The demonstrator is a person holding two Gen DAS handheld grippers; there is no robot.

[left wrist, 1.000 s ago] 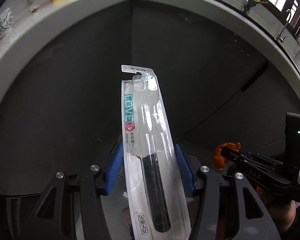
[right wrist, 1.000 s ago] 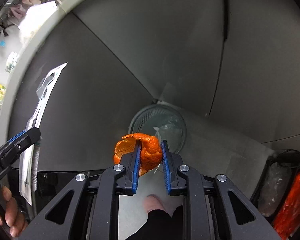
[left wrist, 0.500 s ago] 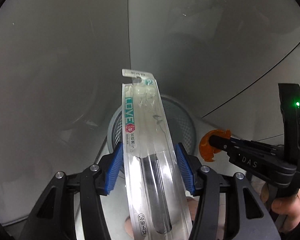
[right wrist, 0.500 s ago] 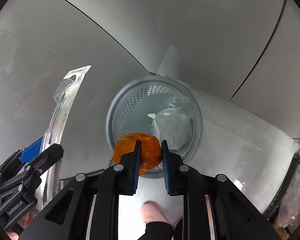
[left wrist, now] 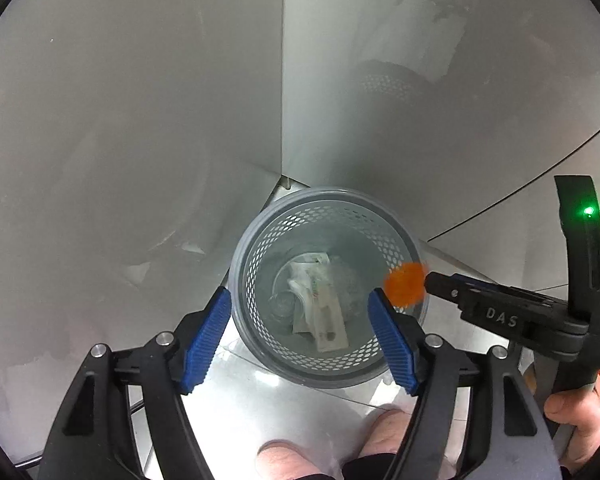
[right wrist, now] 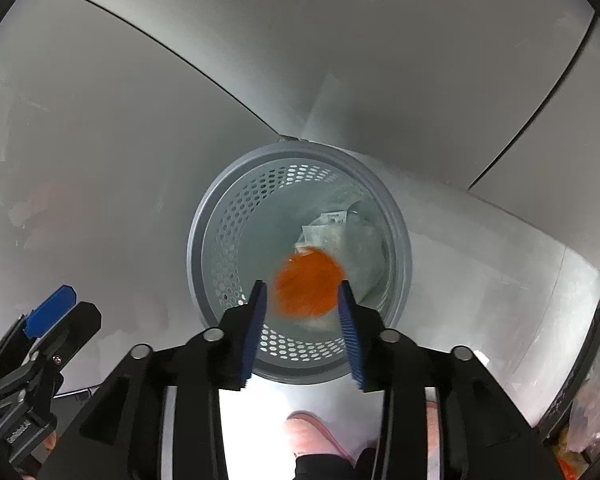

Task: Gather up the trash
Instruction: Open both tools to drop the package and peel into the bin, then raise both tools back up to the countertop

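A grey perforated trash bin (left wrist: 244,276) stands on the floor in a corner; it also shows in the right wrist view (right wrist: 204,256). The toothbrush package (left wrist: 328,316) lies inside it with other clear wrappers. My left gripper (left wrist: 300,324) is open and empty above the bin. My right gripper (right wrist: 302,320) is open over the bin. The orange peel (right wrist: 306,282) is blurred between and just beyond its fingers, falling loose. In the left wrist view the peel (left wrist: 406,284) is by the bin's right rim, at the tip of the right gripper (left wrist: 440,284).
Grey cabinet panels (left wrist: 140,120) meet in a corner behind the bin. A pink shoe (right wrist: 312,428) shows on the floor below the grippers. A bag of trash (right wrist: 596,392) sits at the far right edge.
Both grippers came down over the bin and opened. The toothbrush package left the left gripper and now lies in the bin. The orange peel has left the right gripper's fingers.
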